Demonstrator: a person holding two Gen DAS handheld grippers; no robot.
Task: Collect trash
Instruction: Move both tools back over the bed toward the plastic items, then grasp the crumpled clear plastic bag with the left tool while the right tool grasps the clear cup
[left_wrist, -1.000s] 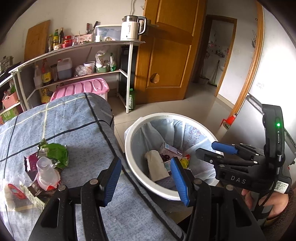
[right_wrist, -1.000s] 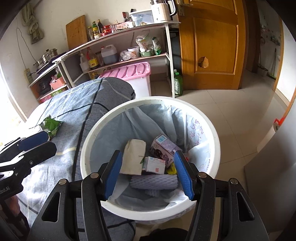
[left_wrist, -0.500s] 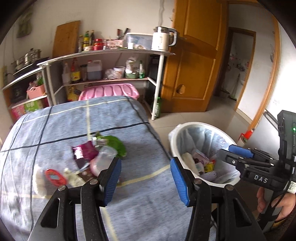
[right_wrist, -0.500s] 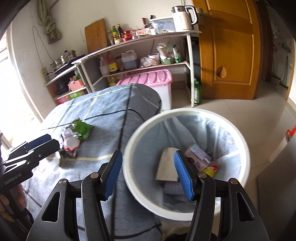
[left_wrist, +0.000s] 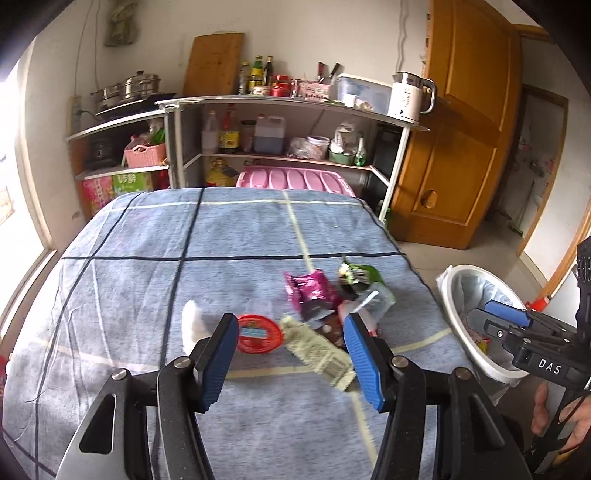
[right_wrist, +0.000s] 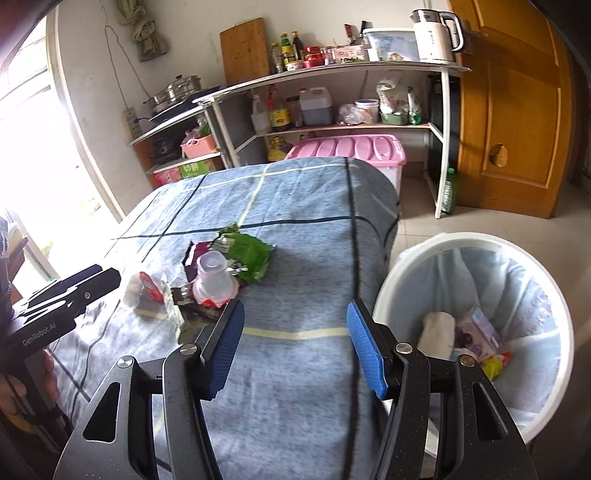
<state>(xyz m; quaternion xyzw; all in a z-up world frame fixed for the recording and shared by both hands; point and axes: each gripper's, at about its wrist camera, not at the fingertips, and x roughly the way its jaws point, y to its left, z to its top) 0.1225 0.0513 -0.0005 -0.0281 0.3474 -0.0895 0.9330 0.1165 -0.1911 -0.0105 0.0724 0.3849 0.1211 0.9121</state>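
Note:
A pile of trash lies on the blue checked tablecloth (left_wrist: 155, 266): a red round lid (left_wrist: 258, 333), a pale printed wrapper (left_wrist: 319, 350), a magenta packet (left_wrist: 310, 293), a green wrapper (left_wrist: 360, 275) (right_wrist: 245, 251), a clear plastic cup (right_wrist: 214, 280) and a white tissue (left_wrist: 192, 325). My left gripper (left_wrist: 290, 363) is open and empty, just short of the lid and wrapper. My right gripper (right_wrist: 293, 349) is open and empty over the table edge. The white trash bin (right_wrist: 406, 266) (left_wrist: 454, 291) stands to the right, holding cartons and wrappers.
A shelf unit (left_wrist: 288, 99) with bottles, pots and a white kettle (left_wrist: 408, 98) stands behind the table. A pink storage box (right_wrist: 343, 151) sits under it. A wooden door (right_wrist: 517, 110) is at the right. A bright window is on the left.
Both grippers have swung left from over the bin toward the table. The trash pile now sits in front of the left gripper. Both stay open and empty.

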